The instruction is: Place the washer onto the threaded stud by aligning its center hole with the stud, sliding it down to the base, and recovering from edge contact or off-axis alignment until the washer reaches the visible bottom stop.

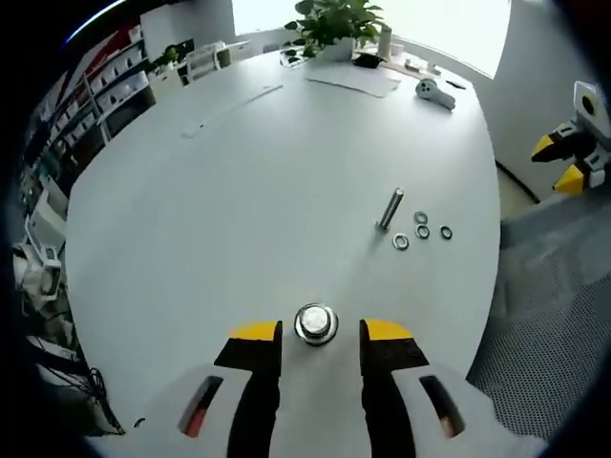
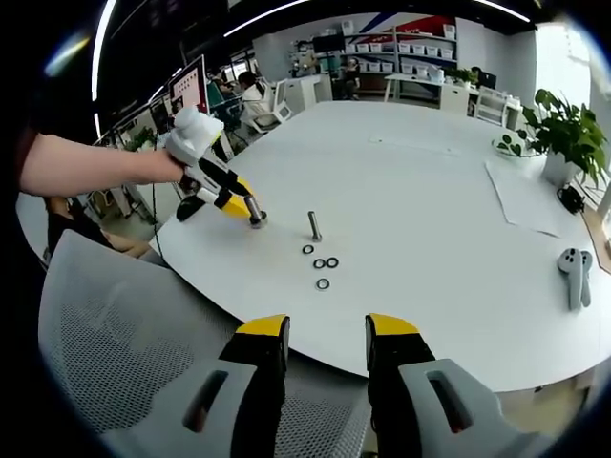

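Washers point(image 1: 421, 228) lie just beside the upright stud point(image 1: 389, 208), seemingly unthreaded, near the table point(image 1: 239, 191) edge; both grippers' jaws apart.

washers point(image 2: 320, 265) too small to count, stud point(image 2: 313, 225) threads unreadable

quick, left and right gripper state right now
left gripper: open, jaws either side of a stud, not clamped.
right gripper: open, empty, above the chair back.

Washers point(image 2: 320, 266) beside upright stud point(image 2: 313, 225)
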Demonstrator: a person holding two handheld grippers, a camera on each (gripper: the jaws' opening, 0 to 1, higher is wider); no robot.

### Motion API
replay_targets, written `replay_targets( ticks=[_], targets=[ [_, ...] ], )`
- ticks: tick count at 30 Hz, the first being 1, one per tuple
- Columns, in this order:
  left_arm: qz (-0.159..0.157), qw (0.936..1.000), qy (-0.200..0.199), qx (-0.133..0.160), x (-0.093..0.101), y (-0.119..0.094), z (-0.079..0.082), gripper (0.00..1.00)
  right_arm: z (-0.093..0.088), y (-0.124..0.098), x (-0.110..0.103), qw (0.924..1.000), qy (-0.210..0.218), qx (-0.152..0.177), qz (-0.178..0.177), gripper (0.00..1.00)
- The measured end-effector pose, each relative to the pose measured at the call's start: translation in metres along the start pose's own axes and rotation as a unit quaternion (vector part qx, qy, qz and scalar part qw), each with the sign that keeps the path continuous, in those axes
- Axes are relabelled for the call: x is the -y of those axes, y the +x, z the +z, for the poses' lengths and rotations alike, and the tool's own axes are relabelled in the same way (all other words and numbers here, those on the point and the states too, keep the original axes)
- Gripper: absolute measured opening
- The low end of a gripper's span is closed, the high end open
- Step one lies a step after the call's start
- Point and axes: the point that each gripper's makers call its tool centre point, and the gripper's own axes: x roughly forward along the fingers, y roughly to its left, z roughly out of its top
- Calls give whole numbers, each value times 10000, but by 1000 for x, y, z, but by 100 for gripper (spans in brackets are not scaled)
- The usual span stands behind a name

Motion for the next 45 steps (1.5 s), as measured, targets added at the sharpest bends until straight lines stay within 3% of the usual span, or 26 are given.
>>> replay_targets(
  ticks=[6,10,19,34,38,41,45],
  targets=[
    [111,9993,-150,314,10,-26,-2,32,0,1,-1,10000,-10,-16,19,34],
    [259,9958,-397,777,17,-51,8,32,0,0,-3,10000,-51,-50,39,34],
    [206,9888,-753,1270,39,-73,10,32,-2,1,-5,9999,-89,-81,78,34],
    [276,9779,-1215,1679,57,-113,3,33,-6,2,-4,9997,-142,-154,112,34],
    [221,9720,-1525,1772,57,-120,-7,34,-4,0,-8,9996,-157,-172,145,34],
    [177,9741,-1461,1716,70,-125,-13,34,-6,1,-6,9996,-162,-187,152,34],
    [227,9729,-1499,1747,69,-133,-20,35,-6,1,-6,9997,-149,-182,114,34]
  ],
)
